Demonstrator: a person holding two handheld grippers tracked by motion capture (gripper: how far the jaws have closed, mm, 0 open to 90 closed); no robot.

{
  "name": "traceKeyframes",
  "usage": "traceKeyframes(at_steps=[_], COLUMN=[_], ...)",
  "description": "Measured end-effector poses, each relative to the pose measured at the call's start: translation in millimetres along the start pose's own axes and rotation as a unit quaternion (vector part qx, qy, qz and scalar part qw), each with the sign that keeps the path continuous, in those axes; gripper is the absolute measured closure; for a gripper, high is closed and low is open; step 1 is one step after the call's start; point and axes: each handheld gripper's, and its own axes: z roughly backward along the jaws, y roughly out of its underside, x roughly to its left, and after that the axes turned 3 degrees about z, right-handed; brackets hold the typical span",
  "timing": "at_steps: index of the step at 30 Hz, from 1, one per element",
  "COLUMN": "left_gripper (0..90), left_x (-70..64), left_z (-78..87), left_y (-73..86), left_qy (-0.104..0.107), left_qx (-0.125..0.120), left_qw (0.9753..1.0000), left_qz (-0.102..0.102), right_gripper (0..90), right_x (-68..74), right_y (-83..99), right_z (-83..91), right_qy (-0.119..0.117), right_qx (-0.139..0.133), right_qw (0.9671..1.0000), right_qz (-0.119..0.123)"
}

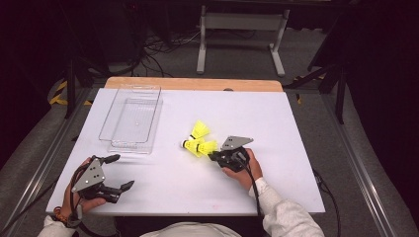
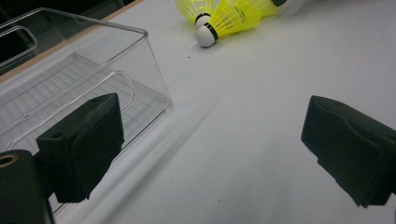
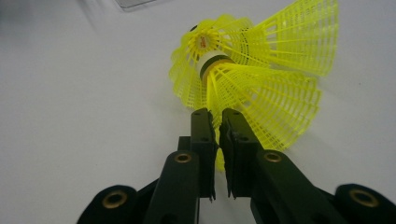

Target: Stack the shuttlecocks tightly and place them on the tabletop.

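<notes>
**Table stock, near edge to far edge**

Left gripper (image 1: pixel 118 173): near-left corner of the white table (image 1: pixel 296 148), held low in the left hand (image 1: pixel 74 197); jaws spread wide, nothing between them; clear table surface seen between the pads (image 2: pixel 84 144) in the left gripper view.

Right gripper (image 1: pixel 213 156): right of centre, gripped by the right hand (image 1: pixel 247 170), pointing left toward the shuttlecocks; jaws drawn almost together, pinching the edge of a yellow skirt, as seen in the right gripper view.

Nipped shuttlecock (image 3: pixel 261 98): yellow mesh skirt fanned out ahead of the jaws, rim caught between them, lying on the table.

Shuttlecock cluster (image 1: pixel 197 140): three yellow pieces bunched at table centre, touching one another; white cork with dark band (image 2: pixel 205 35) pointing toward the left gripper; another seen end-on just behind the nipped one (image 3: pixel 205 44).

Clear plastic bin (image 1: pixel 133 123): left half of table, beyond the left gripper, well apart from the cluster; upright, ribbed floor bare; near corner close to the left jaw in the left gripper view.

Wooden strip (image 1: pixel 192 84): along the far table edge.
</notes>
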Motion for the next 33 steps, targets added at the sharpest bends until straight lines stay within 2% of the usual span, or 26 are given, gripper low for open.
traceKeyframes(at_steps=[22,33], left_gripper=[6.8,6.8], left_x=[-0.8,-0.8], left_z=[-1.6,-1.8], left_y=[0.1,0.2], left_qy=[0.004,0.007], left_qx=[0.002,0.002], left_qw=[1.0,1.0], left_qz=[-0.002,-0.002], right_gripper=[84.4,81.5], right_x=[1.8,1.8], right_y=[-9.3,-10.7], right_z=[-11.0,-15.2], right_qy=[0.002,0.005], right_qx=[-0.001,0.005], right_qw=[1.0,0.9999], right_qz=[0.009,0.011])
